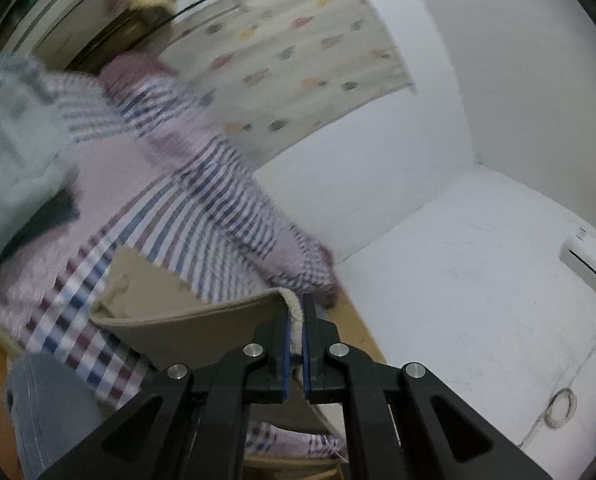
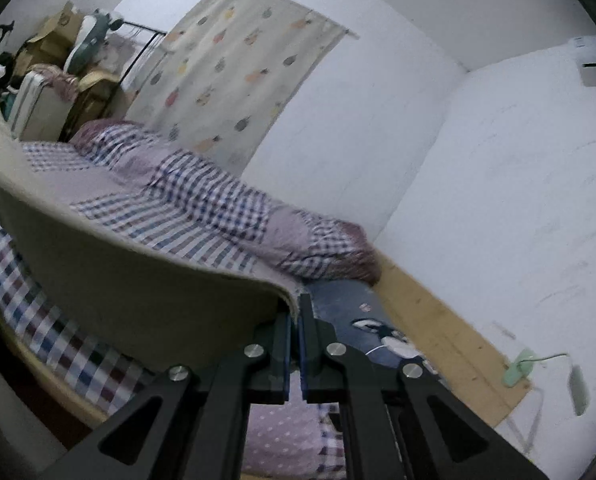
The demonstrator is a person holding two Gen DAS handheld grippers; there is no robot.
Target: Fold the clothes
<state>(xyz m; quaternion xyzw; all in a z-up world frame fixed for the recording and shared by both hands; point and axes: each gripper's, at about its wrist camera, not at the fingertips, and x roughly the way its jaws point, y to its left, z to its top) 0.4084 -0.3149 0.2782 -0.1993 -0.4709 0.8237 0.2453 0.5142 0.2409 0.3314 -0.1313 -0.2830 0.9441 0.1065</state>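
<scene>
A beige garment (image 1: 186,320) hangs lifted above the checked bed. My left gripper (image 1: 296,312) is shut on its hem, and the cloth runs off to the left from the blue pads. In the right wrist view the same beige garment (image 2: 138,280) spreads wide to the left, taut and curved. My right gripper (image 2: 296,312) is shut on another edge of it. Neither view shows the other gripper.
A checked pink, blue and white bedspread (image 2: 202,208) covers the bed, with a rolled quilt (image 2: 329,248) near the wall. A grey garment (image 1: 46,404) and a pale green one (image 1: 14,152) lie on the left. A dark pillow (image 2: 361,312), wooden bed edge (image 2: 449,328), patterned curtain (image 2: 242,60) and white walls surround.
</scene>
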